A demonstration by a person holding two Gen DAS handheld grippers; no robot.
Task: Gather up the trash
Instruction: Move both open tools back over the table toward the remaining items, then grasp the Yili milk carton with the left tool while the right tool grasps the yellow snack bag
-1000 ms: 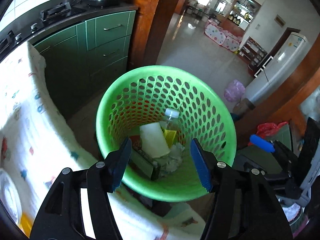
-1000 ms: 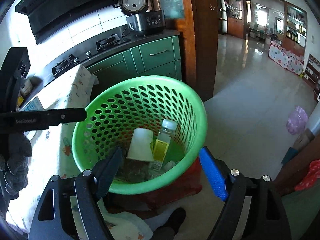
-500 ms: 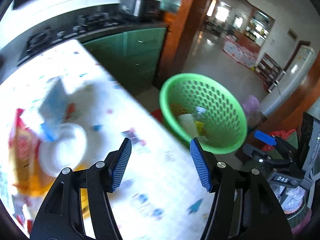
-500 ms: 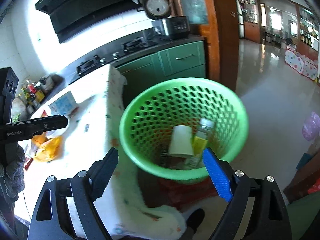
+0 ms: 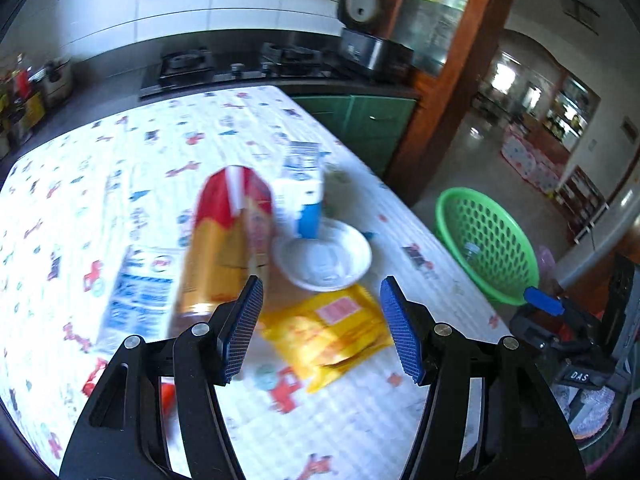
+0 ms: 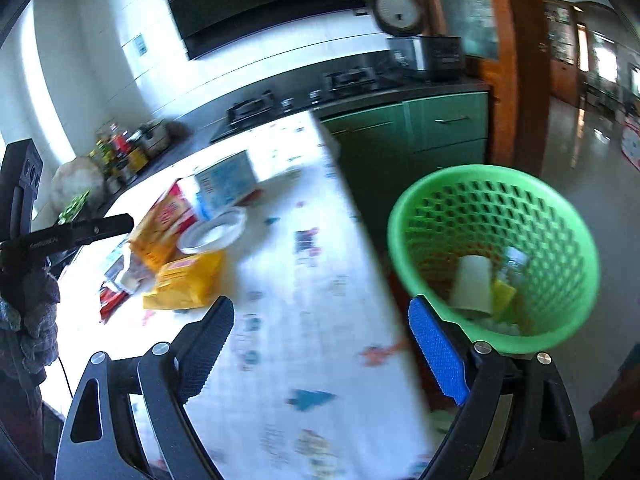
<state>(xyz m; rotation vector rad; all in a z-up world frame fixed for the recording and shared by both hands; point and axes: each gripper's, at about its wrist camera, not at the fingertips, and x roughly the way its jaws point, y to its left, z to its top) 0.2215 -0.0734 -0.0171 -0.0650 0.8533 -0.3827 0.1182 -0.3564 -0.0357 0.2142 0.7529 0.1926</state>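
Trash lies on the patterned tablecloth (image 5: 160,140): a yellow packet (image 5: 324,332), a white bowl (image 5: 322,256), a red and yellow bag (image 5: 228,240), a blue and white carton (image 5: 302,188) and a flat blue and white wrapper (image 5: 136,292). My left gripper (image 5: 320,328) hovers open over the yellow packet, with nothing between its pads. The green basket (image 6: 440,184) stands on the floor beside the table and holds a paper cup (image 6: 472,284) and a bottle (image 6: 514,260). My right gripper (image 6: 320,344) is over the table's edge next to the basket, its jaws opening and empty.
A dark counter with a stove (image 5: 184,66) and a rice cooker (image 5: 372,40) runs behind the table, above green cabinets (image 6: 440,128). A gloved hand (image 6: 32,312) holds the left tool at the left of the right wrist view. Tiled floor (image 6: 580,140) opens beyond the basket.
Both views have swung left, away from the basket and onto the table with its trash. The right jaws have spread wider; the left jaws keep the same gap.
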